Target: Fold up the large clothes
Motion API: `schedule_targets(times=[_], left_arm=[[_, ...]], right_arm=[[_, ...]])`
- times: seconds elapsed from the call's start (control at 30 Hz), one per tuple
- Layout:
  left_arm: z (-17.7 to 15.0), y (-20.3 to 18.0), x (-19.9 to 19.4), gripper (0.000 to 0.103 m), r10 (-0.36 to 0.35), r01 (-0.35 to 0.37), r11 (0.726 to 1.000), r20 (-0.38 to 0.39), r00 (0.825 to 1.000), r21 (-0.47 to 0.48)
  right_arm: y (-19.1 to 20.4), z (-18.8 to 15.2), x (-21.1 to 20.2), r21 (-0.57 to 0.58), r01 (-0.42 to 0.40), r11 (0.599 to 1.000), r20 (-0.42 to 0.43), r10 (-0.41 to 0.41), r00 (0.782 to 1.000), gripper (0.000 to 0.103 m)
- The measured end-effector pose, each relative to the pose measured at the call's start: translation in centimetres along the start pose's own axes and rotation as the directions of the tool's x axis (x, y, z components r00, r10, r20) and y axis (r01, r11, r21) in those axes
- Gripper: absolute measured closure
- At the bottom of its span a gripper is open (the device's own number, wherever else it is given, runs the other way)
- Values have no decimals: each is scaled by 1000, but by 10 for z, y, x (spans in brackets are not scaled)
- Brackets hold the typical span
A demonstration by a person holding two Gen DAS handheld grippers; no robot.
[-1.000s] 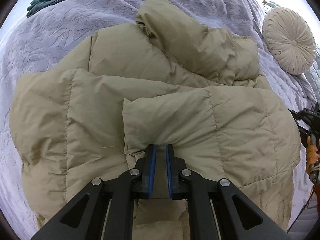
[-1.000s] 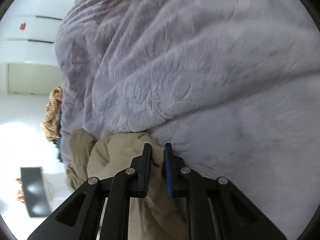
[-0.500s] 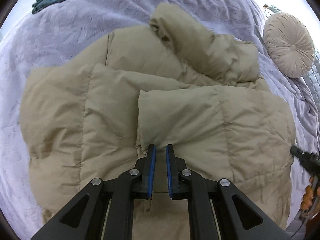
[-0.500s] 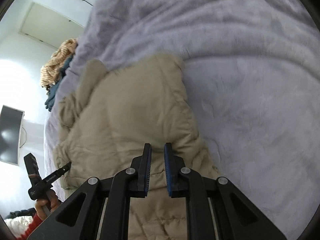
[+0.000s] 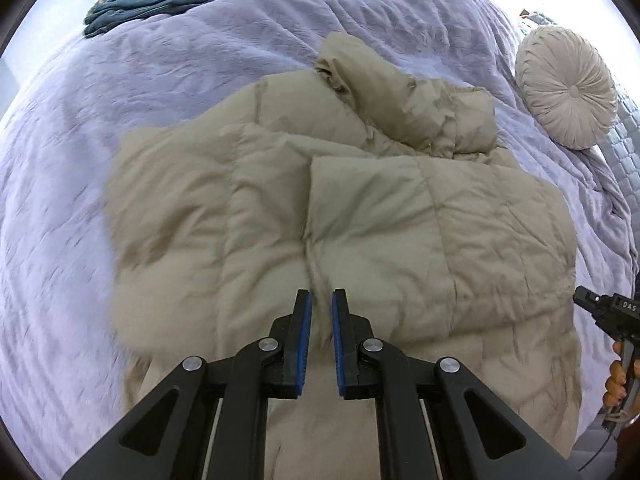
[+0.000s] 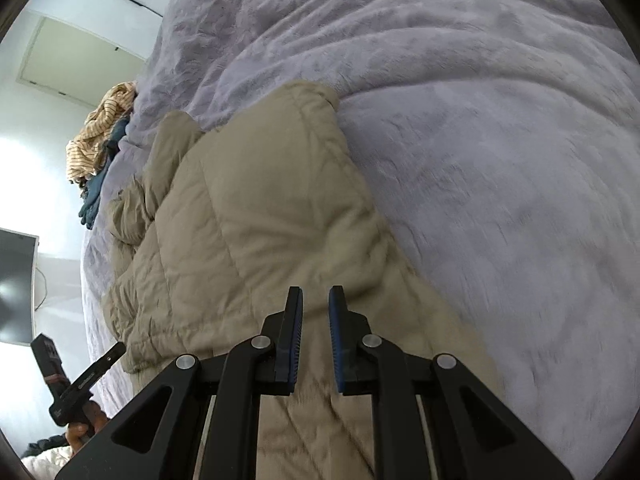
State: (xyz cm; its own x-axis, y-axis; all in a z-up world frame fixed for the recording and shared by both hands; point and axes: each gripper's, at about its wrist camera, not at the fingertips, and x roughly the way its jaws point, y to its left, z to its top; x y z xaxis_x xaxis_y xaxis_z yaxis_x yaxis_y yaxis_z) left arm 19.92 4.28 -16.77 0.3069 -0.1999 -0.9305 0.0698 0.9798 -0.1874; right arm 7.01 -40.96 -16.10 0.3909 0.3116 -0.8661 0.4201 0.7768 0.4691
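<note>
Both wrist views overhead, sharing jacket [image 5: 360, 216]

left gripper [image 5: 319, 300]: jaws slightly parted, empty, pointing forward | right gripper [image 6: 315, 300]: jaws slightly parted, empty, angled downward | grippers well apart

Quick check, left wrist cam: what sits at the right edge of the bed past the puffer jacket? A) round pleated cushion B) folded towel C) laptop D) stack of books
A: a round pleated cushion, cream coloured, lies on the purple bedspread up and to the right of the beige puffer jacket.
</note>
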Motion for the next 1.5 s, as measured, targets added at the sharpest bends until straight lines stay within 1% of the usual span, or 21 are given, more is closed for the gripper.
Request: schedule_targets(times=[0.13, 0.2, 0.23, 0.27, 0.33, 0.5, 0.63, 0.67, 0.7, 0.73, 0.77, 0.8, 0.83, 0.93, 1.03, 1.13, 1.17, 1.23, 1.37, 1.43, 1.5], left_arm=[[-21, 8, -19, 91, 19, -19, 1000, 7, 1000, -24], [-34, 11, -28, 91, 8, -7, 999, 21, 1000, -39], [-39, 14, -30, 91, 4, -3, 999, 20, 1000, -42], [-45, 17, -33, 91, 1, 0, 999, 14, 1000, -49], [-57, 21, -36, 91, -5, 5, 998, -6, 1000, -58], [-79, 26, -40, 91, -28, 24, 997, -56, 998, -71], [-91, 22, -48, 90, -35, 30, 998, -72, 997, -63], [-94, 21, -51, 88, -36, 32, 998, -75, 996, -61], [-96, 20, -52, 75, -35, 30, 998, -83, 996, -59], [-100, 19, -53, 18, -33, 27, 998, -92, 995, -60], [-104, 19, -56, 1, -21, 15, 998, -97, 995, -65], [-109, 17, -61, 1, -18, 14, 998, -75, 997, -59], [-111, 14, -63, 1, -20, 16, 999, -81, 997, -40], [-118, 11, -63, 1, 16, -16, 1000, -105, 994, 1], [-129, 14, -64, 1, 35, -36, 999, -143, 989, -2], [-141, 24, -68, 1, 58, -61, 998, -161, 985, -14], [-146, 30, -70, 1, 71, -76, 997, -166, 984, -26], [-154, 41, -72, 1, 82, -93, 994, -180, 980, -50], [-176, 63, -78, 1, 33, -60, 992, -229, 973, -110], [-187, 72, -83, 1, -5, -29, 991, -242, 970, -134], [-201, 81, -89, 1, -66, 21, 985, -257, 964, -171]], right_arm=[[2, -25, -4, 12, 25, 1000, -36, -24, 999, 88], [6, -36, -5, 4, 38, 999, -45, -38, 998, 86], [8, -43, -5, -2, 47, 999, -50, -47, 998, 78], [11, -49, -6, -9, 52, 999, -54, -53, 997, 58], [16, -60, -8, -14, 46, 999, -53, -47, 998, 29], [27, -80, -9, -24, 27, 999, -82, -29, 996, 29], [37, -96, -10, -41, 21, 999, -115, -26, 993, 29], [39, -101, -10, -44, 20, 999, -127, -26, 992, 29], [40, -104, -10, -46, 22, 999, -134, -28, 991, 29], [40, -109, -10, -47, 21, 999, -145, -28, 989, 29], [41, -113, -10, -47, 21, 999, -156, -28, 987, 29], [42, -116, -11, -47, 23, 999, -162, -30, 986, 29], [43, -121, -12, -46, 25, 999, -169, -33, 985, 29], [44, -131, -16, -41, 23, 999, -187, -30, 982, 24], [38, -139, -23, -3, 12, 1000, -190, -12, 982, 21], [27, -146, -36, 52, -5, 999, -164, 13, 986, 11], [23, -148, -41, 67, -15, 998, -153, 25, 988, 3], [12, -152, -51, 108, -31, 994, -134, 46, 990, 0], [-12, -161, -69, 186, -35, 982, -122, 59, 991, 0], [-25, -167, -76, 209, -30, 978, -145, 61, 988, 0], [-42, -174, -84, 252, -25, 967, -154, 66, 986, 0]])
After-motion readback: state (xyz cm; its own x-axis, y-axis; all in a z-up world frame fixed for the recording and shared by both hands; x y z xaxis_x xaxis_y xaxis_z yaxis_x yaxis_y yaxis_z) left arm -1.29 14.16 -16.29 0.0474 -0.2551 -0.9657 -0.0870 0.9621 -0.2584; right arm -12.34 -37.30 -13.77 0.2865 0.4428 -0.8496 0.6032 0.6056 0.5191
